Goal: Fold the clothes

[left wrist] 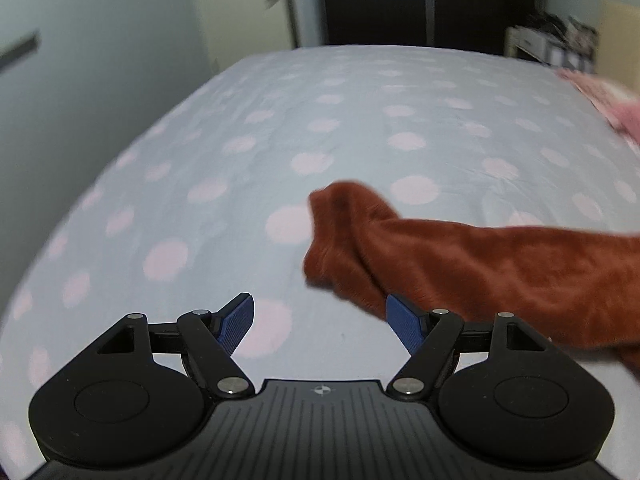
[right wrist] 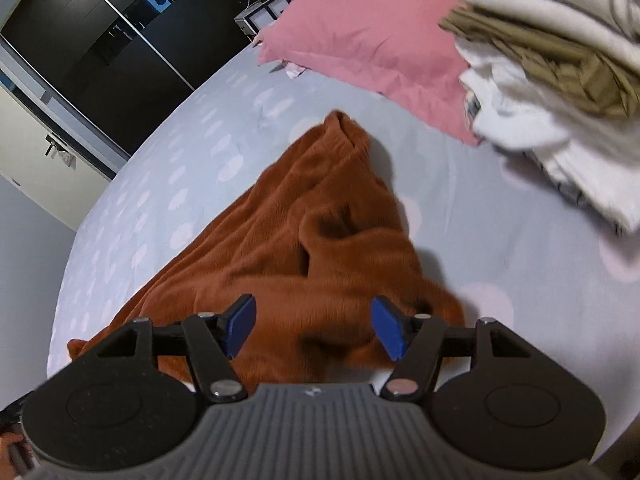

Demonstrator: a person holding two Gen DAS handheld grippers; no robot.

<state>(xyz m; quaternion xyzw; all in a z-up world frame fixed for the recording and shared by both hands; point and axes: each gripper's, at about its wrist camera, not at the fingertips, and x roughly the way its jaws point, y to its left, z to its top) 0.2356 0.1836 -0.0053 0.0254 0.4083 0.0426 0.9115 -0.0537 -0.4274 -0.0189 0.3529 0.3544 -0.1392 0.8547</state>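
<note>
Rust-brown fleecy garment [right wrist: 304, 248] lies rumpled on dotted pale-blue bedsheet [left wrist: 240, 128], long axis running away from right gripper [right wrist: 312, 326], directly above it. Left gripper [left wrist: 320, 322] flanks its end. Both spread wide, empty.

Rust garment [left wrist: 480, 264] cut off right

Dim, soft indoor light; motion blur, heavy fisheye bending at edges.

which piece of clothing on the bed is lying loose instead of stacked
The rust-brown garment under the right claw, spread rumpled on the sheet; the white and olive ones sit piled.
</note>
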